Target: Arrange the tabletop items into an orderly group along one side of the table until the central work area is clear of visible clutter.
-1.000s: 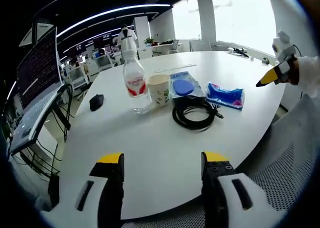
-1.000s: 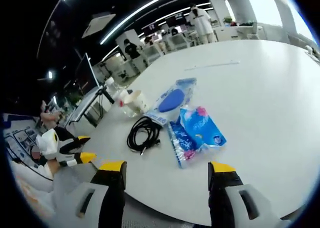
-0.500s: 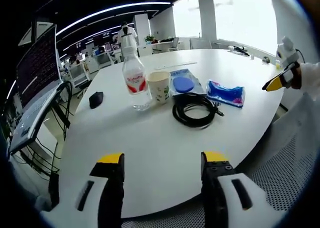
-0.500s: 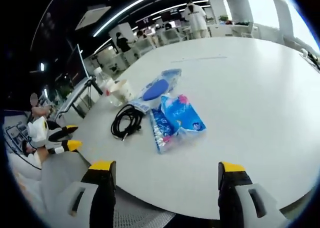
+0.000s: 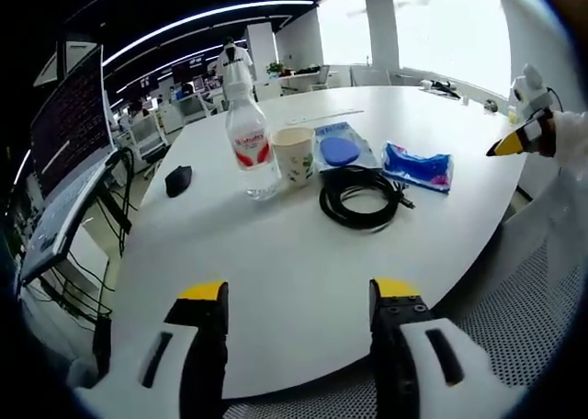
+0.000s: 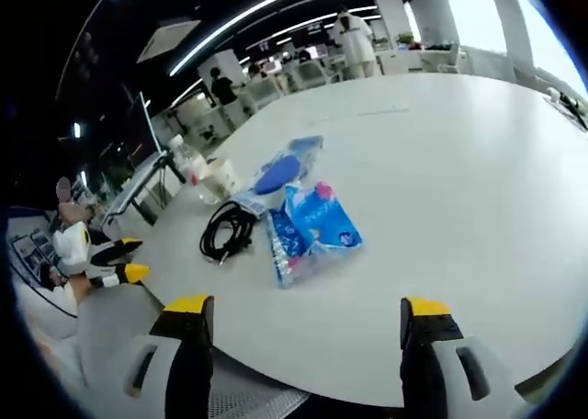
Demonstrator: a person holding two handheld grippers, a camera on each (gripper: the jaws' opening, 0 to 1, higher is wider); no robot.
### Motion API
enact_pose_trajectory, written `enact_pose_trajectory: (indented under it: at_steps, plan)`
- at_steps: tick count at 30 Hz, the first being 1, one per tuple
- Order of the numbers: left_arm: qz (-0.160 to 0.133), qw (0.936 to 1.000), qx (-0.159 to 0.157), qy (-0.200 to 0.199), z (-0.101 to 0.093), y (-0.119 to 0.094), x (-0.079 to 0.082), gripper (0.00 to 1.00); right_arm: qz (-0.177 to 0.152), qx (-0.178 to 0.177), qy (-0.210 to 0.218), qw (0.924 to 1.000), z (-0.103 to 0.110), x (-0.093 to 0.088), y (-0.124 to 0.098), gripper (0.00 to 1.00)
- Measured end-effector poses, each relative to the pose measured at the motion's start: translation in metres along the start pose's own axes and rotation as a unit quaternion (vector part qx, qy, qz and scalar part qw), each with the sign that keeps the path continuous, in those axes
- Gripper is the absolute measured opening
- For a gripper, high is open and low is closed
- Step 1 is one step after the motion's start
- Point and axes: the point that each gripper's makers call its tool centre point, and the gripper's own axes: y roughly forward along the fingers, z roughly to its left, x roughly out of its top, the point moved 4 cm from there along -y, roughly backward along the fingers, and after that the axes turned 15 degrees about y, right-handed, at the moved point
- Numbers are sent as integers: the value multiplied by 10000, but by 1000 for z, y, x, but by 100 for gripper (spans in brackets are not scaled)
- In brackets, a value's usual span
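On the round white table stand a clear water bottle with a red label and a paper cup beside it. A coiled black cable lies in front of them, a blue pouch behind, and a blue packet to the right. A black mouse sits apart at the left. My left gripper is open over the near edge. In the right gripper view the blue packet, the cable, the pouch and the cup lie ahead. My right gripper is open above the table's edge; it also shows as the right gripper.
A monitor on a stand is left of the table. A mesh chair sits at the near right edge. The left gripper shows at the left of the right gripper view. Small items rest at the table's far side. People stand in the office behind.
Both views have shifted a little with the hands. The right gripper's view swung so the packet and cable sit further left and away. Nothing on the table has moved.
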Motion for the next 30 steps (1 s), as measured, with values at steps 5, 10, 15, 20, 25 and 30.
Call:
enact_pose_trajectory:
  at_steps: [5,10,15,20,25,30]
  plan:
    - [204,9998,-39,0,-1,2,-6,61,66,76,9,9999,-11,6,-2,82]
    - [290,9996,60,-31,2,3,-8,63,87,128,-69,9999,-25,13,-13,81]
    - [307,9994,102,-78,4,3,-9,66,202,108,-209,9995,-47,16,-27,81]
    - [169,9992,266,-238,9,0,-5,71,257,136,-394,9988,-57,16,-33,80]
    - [113,9993,244,-275,5,-1,-1,72,342,169,-338,9987,-49,12,-28,80]
    - [-7,9994,223,-259,3,-2,5,72,367,234,-397,9983,-31,6,-27,80]
